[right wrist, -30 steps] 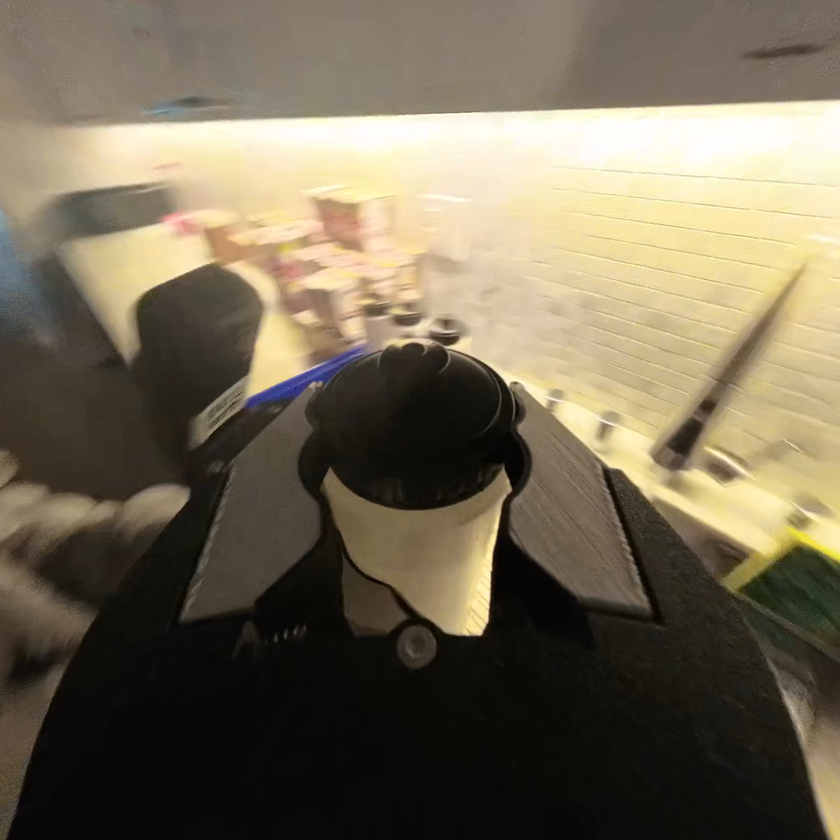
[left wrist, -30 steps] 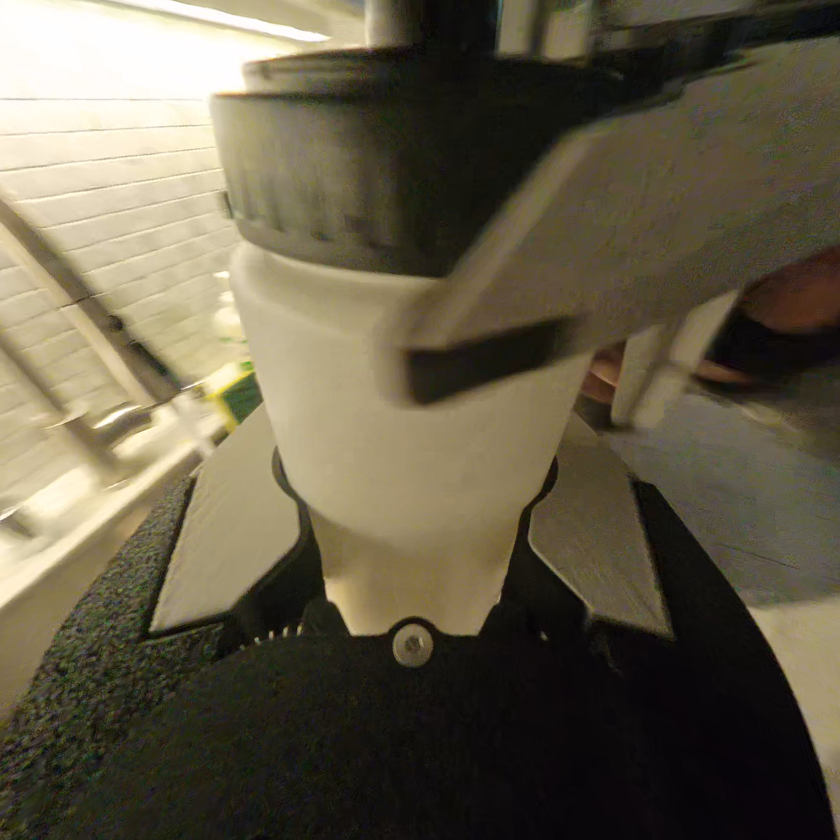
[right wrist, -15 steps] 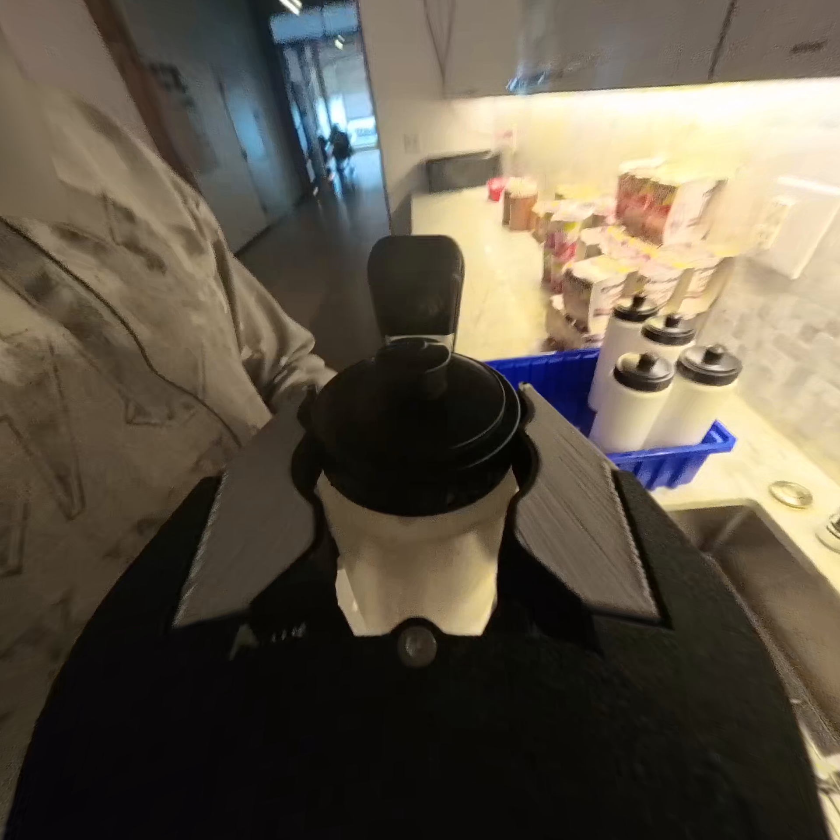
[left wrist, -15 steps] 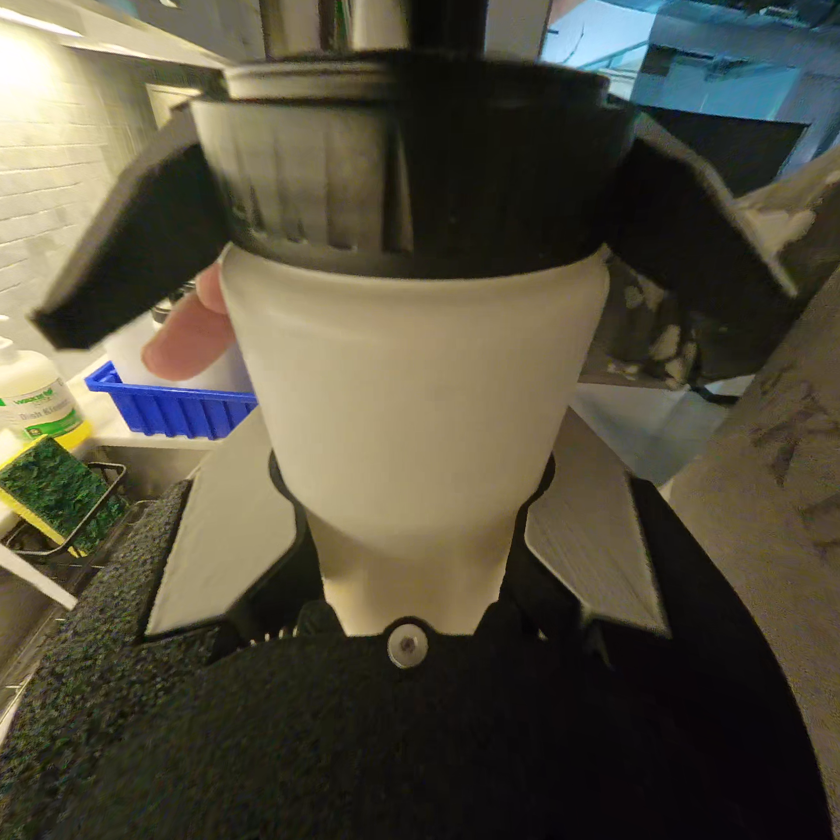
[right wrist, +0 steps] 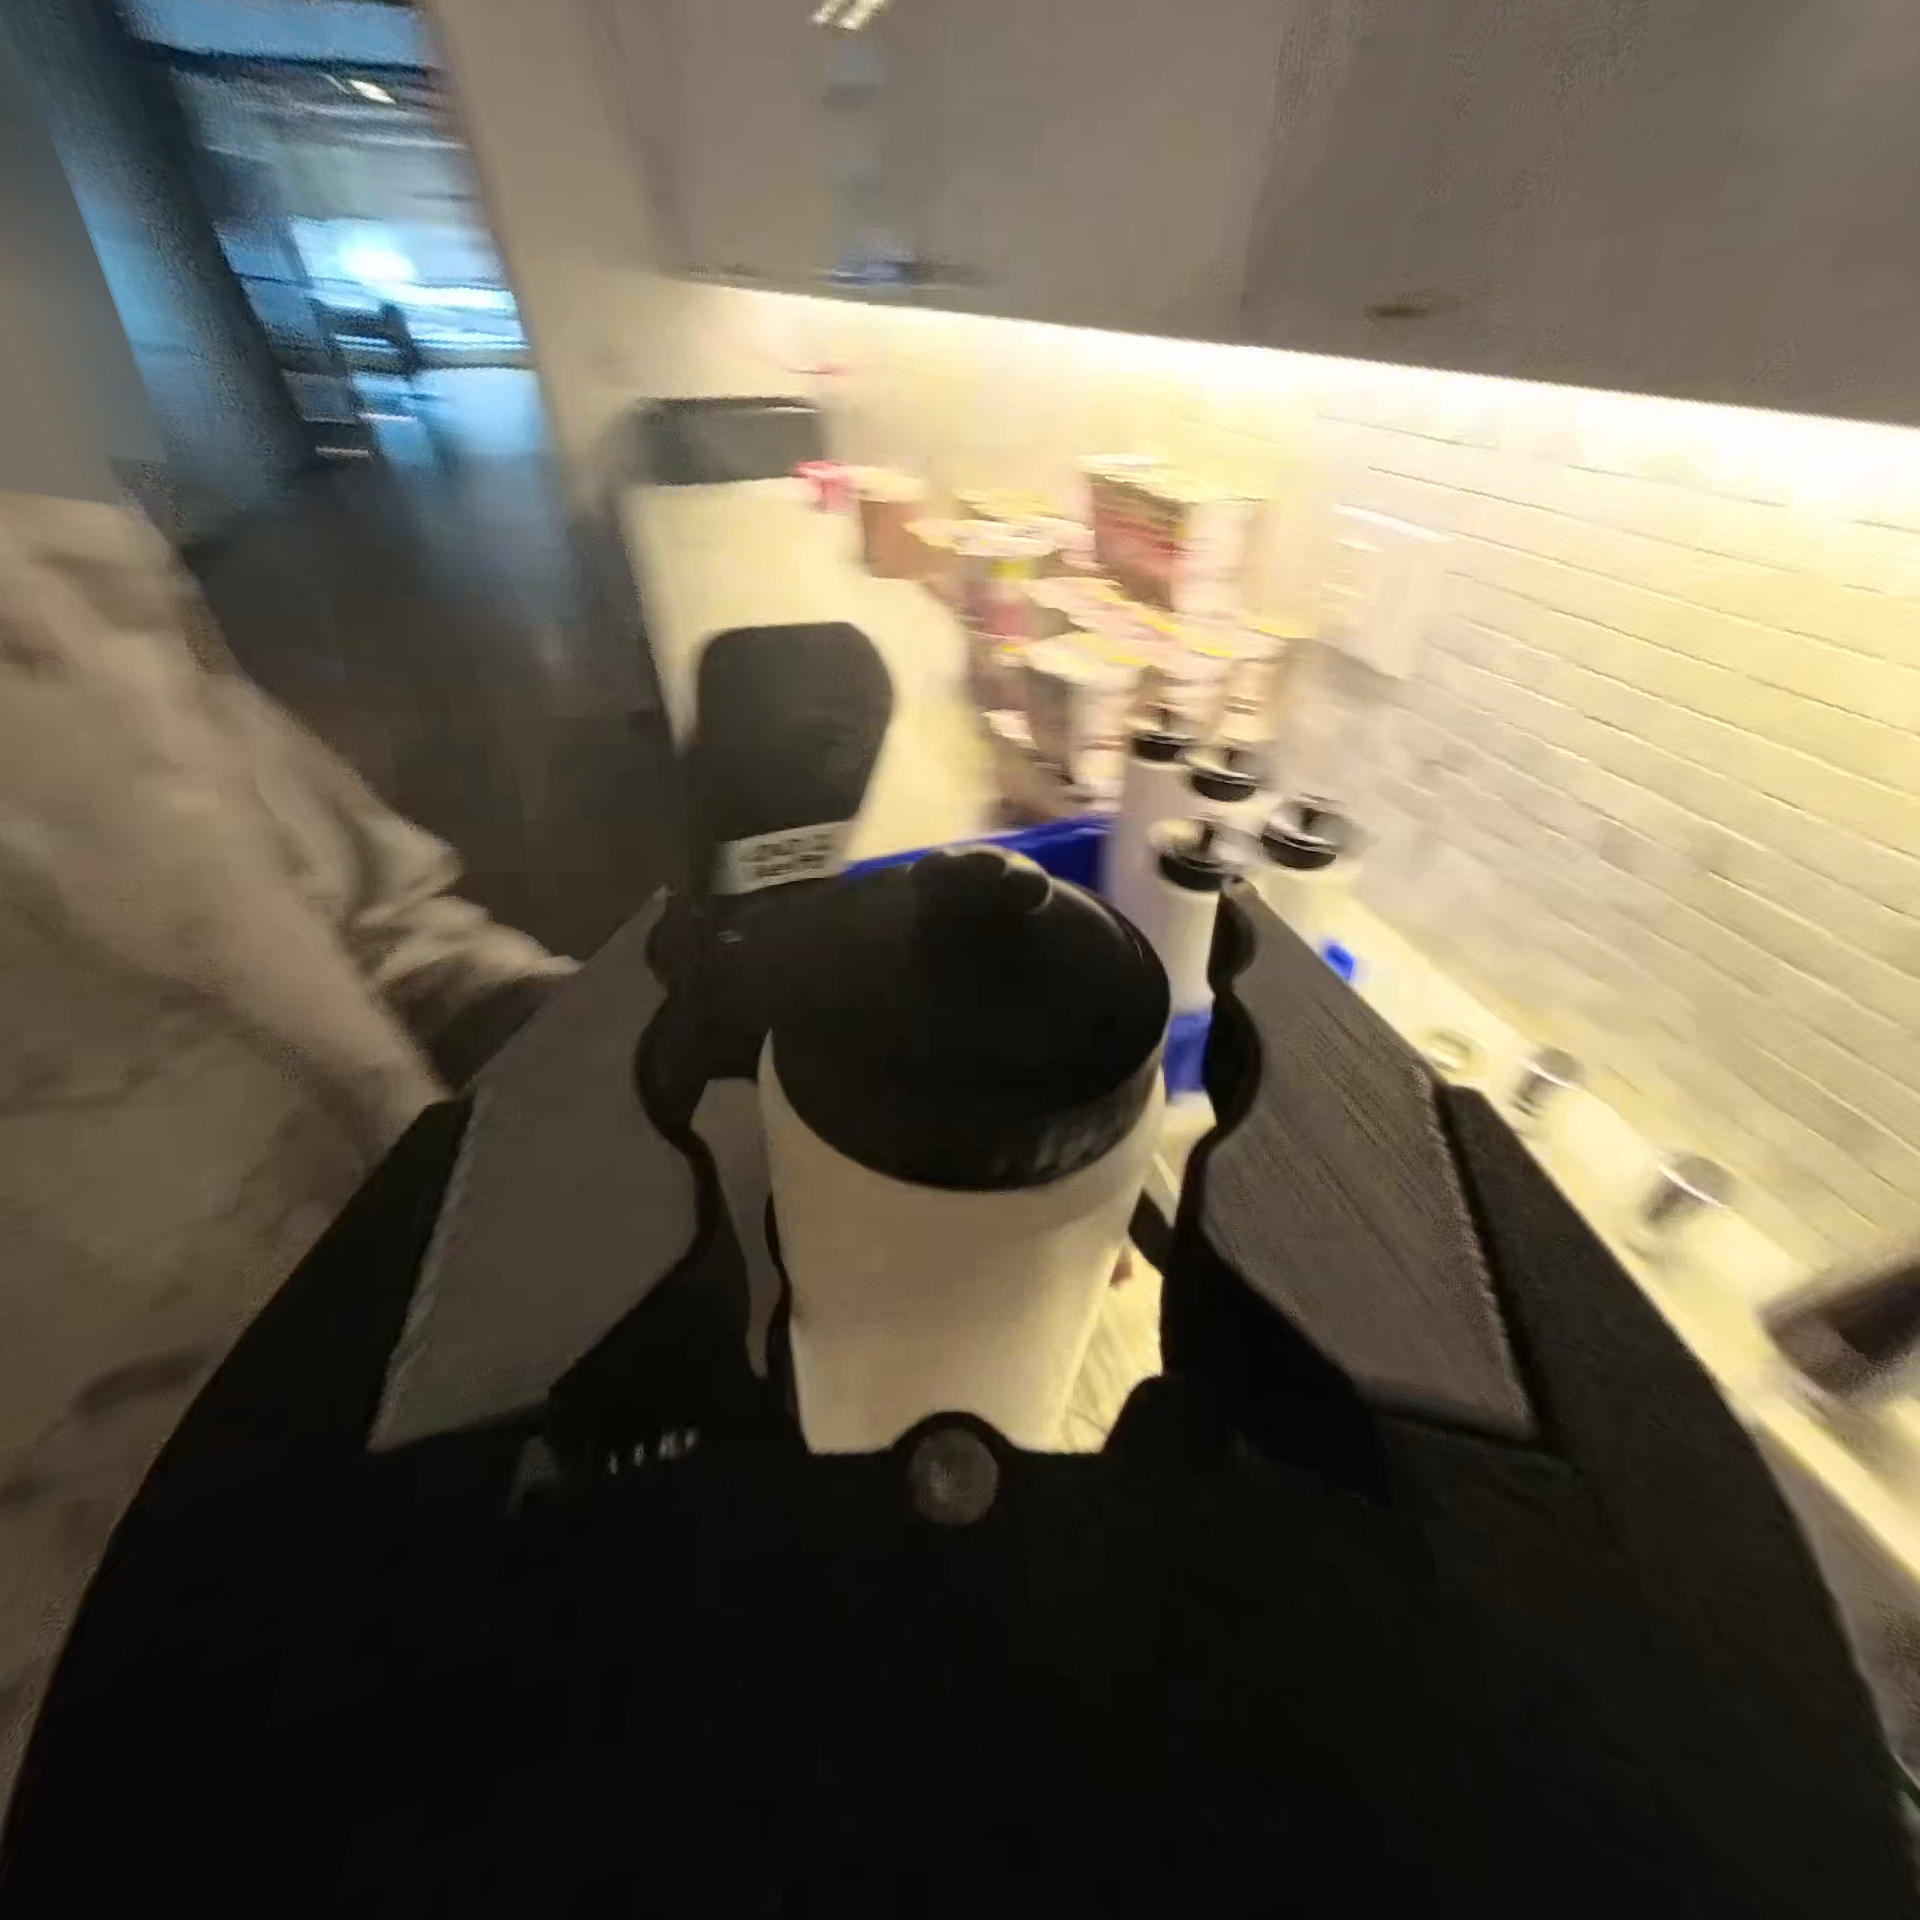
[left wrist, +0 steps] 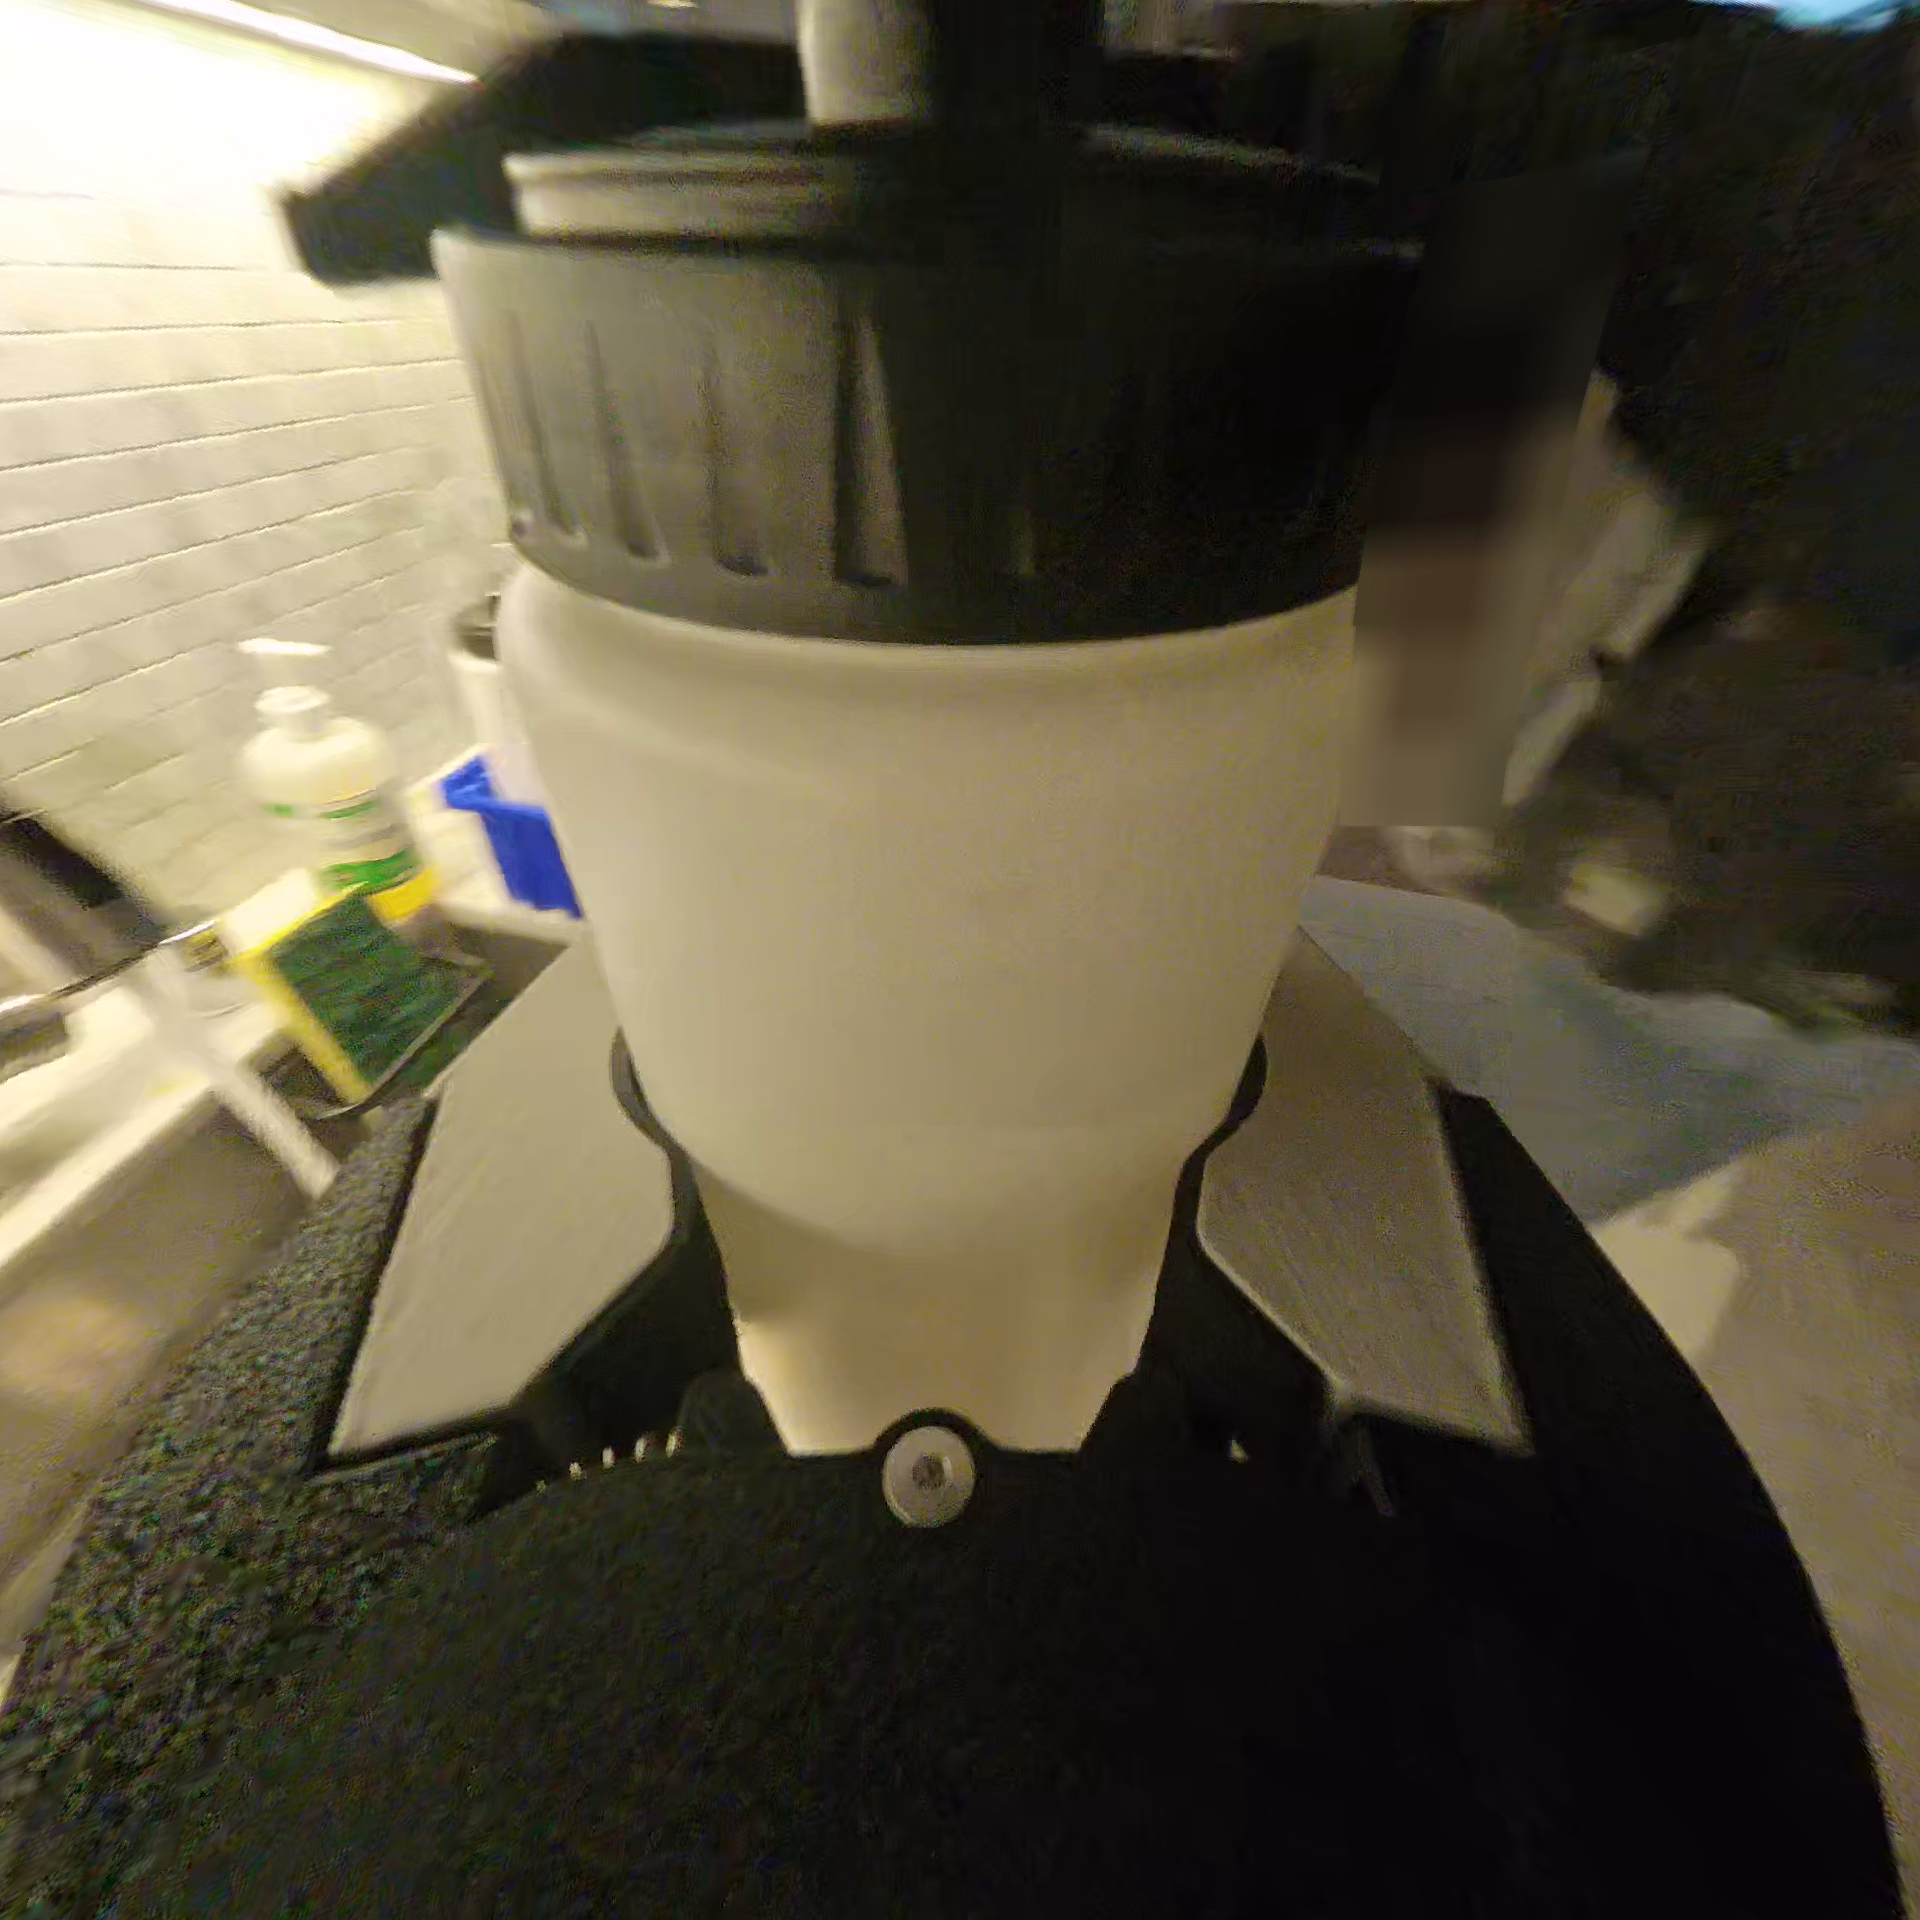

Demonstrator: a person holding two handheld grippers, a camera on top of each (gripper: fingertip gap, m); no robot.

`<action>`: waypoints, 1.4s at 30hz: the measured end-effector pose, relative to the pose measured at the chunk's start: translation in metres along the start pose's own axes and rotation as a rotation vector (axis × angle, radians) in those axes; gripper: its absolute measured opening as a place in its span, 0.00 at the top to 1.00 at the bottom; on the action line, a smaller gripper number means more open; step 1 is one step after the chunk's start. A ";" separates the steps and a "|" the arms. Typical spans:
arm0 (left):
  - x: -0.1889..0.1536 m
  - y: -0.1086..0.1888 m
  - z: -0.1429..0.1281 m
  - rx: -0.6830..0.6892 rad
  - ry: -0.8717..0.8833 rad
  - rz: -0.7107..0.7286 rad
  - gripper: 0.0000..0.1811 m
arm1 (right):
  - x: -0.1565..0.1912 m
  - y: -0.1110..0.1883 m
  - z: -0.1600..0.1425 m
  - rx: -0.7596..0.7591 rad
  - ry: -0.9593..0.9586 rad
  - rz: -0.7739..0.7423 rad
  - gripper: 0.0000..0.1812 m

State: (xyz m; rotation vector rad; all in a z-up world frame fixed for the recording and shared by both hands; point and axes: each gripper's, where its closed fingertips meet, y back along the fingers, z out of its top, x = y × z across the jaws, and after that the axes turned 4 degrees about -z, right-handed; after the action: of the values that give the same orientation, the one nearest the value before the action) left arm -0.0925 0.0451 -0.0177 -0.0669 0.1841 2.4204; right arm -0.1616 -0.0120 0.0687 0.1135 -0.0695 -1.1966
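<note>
Change: the right gripper [right wrist: 951, 935] was clamped on the cap half a second ago; its two fingers now stand spread, with a clear gap on each side of the black ribbed screw cap [right wrist: 966, 1039], touching nothing. From the left wrist view it shows only as dark blurred shapes at the top of the frame, beside the cap [left wrist: 914, 416]. The left gripper [left wrist: 935, 1049] has not changed: fingers are pressed onto the lower body of the white plastic squeeze bottle [left wrist: 925, 883], which fills centre frame, upright, cap still seated on it. So the bottle hangs on the left grip alone. Both views are motion-blurred.

Room, big to small:
- White brick-tile wall [right wrist: 1662, 727], right of frame, lit by a warm strip light under grey cabinets.
- Pale countertop [right wrist: 1558, 1195] running along it.
- Person's light grey sleeve [right wrist: 156, 883], left of frame.
- Dark corridor, upper left.
- Stack of packaged cups [right wrist: 1091, 623], centre top.
- Blue plastic bin [right wrist: 1081, 831] behind the cap, holding several more white bottles with black caps [right wrist: 1184, 883].
- White pump soap bottle [left wrist: 312, 769], mid left.
- Green-and-yellow sponge [left wrist: 343, 987] just below it, beside the bottle.
</note>
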 end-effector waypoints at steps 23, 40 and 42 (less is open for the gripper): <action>-0.007 -0.012 -0.004 0.028 -0.019 0.020 0.43 | 0.000 0.012 -0.018 0.017 -0.057 -0.087 0.55; -0.011 -0.085 0.016 -0.057 0.043 -0.188 0.38 | -0.058 0.094 -0.023 -0.083 -0.050 -0.274 0.53; 0.008 -0.094 0.021 -0.092 0.037 -0.121 0.35 | -0.083 0.122 -0.023 -0.100 -0.060 -0.339 0.53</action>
State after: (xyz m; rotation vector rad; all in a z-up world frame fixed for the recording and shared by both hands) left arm -0.0367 0.1240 -0.0081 -0.1605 0.0834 2.3069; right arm -0.0766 0.1109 0.0621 0.0001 -0.0439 -1.5402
